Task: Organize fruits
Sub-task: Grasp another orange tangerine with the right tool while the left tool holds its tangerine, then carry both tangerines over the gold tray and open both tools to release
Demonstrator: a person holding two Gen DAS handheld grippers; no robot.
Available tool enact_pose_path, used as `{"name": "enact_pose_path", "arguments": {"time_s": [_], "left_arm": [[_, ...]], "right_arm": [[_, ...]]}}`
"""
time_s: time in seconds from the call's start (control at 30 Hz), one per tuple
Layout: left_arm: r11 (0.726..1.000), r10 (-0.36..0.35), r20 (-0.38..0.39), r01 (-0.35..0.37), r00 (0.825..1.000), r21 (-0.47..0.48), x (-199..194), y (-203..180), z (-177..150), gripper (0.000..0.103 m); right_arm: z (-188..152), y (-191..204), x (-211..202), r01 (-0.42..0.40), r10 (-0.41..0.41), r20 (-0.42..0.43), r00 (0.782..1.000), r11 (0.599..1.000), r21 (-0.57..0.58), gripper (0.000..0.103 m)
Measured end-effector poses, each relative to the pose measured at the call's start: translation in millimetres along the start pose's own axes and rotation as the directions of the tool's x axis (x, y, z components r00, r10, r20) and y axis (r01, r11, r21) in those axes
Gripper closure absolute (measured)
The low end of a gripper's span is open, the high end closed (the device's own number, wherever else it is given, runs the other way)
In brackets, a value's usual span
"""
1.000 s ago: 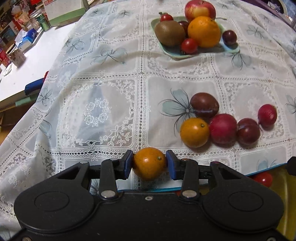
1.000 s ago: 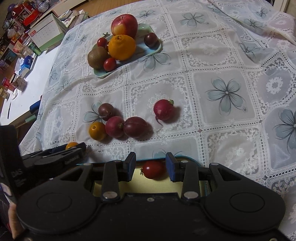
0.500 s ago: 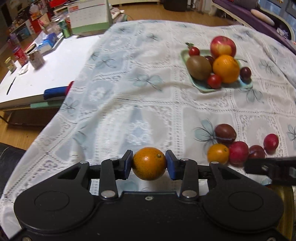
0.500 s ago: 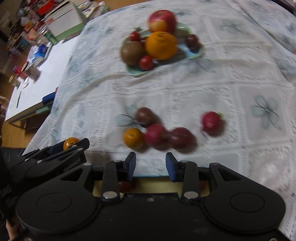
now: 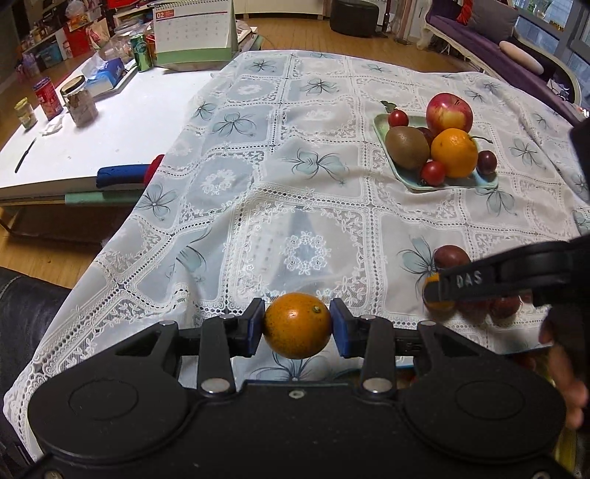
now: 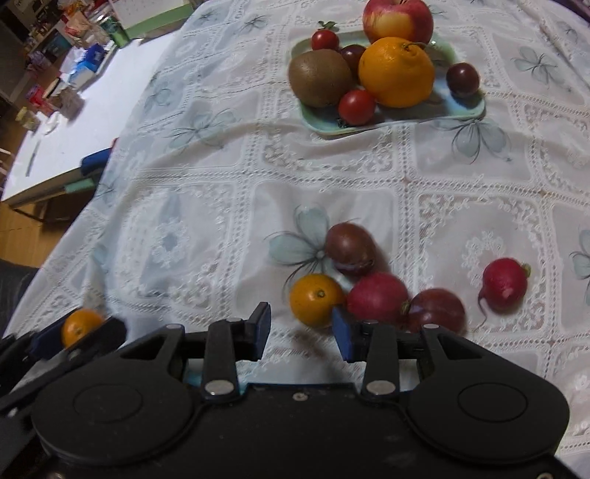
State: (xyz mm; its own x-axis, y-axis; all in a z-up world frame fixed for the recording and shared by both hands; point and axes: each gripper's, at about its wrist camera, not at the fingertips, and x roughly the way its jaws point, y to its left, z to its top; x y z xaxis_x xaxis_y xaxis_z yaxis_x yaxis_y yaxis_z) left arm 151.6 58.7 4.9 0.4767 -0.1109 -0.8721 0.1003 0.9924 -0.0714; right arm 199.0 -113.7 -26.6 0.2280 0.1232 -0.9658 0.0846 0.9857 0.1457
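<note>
The left tool (image 5: 297, 326) grips a small orange (image 5: 297, 325), while the empty right tool (image 6: 300, 324) is opening just beside another orange (image 6: 316, 299).

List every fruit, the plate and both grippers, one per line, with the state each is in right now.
left gripper: shut on small orange, held off the cloth
right gripper: jaws opening, nothing between them
loose orange: on tablecloth, just past the right gripper
radish: lying apart from the cluster
green plate: loaded
kiwi: on plate
big orange: on plate
apple: at the plate's far edge
</note>
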Motion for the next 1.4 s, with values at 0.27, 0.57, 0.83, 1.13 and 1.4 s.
{"name": "enact_pose_path", "arguments": {"time_s": [0.27,0.57,0.83,1.13,1.4], "left_arm": [[1.000,-0.012,-0.010,0.012,1.000,-0.009,0.8,4.4,-2.9,0.055],[1.000,-0.001,-0.009,0.001,1.000,-0.007,-4.3,4.6,-4.6,0.055],[1.000,-0.013,-0.015,0.013,1.000,-0.002,-10.1,-3.0,-7.6,0.055],[0.998,-0.057,-0.006,0.057,0.998,0.037,-33.7,-27.2,-21.3,0.055],[0.990,-0.094,-0.049,0.099,0.994,0.099,-42.1,-63.5,-51.3,0.055]], "right_arm": [[7.7,11.2,9.3,0.086,-0.078,0.081,0.994,0.991,-0.101,0.062],[-2.1,25.3,19.5,0.206,-0.165,0.187,0.968,0.952,-0.225,0.066],[2.4,7.2,-5.6,0.109,-0.085,0.182,0.980,0.986,-0.126,0.067],[-23.3,-24.7,-72.8,-0.045,0.047,0.169,0.985,0.999,-0.016,0.067],[-82.4,-64.8,-97.3,-0.032,0.028,0.121,0.992,0.999,0.033,0.067]]}}
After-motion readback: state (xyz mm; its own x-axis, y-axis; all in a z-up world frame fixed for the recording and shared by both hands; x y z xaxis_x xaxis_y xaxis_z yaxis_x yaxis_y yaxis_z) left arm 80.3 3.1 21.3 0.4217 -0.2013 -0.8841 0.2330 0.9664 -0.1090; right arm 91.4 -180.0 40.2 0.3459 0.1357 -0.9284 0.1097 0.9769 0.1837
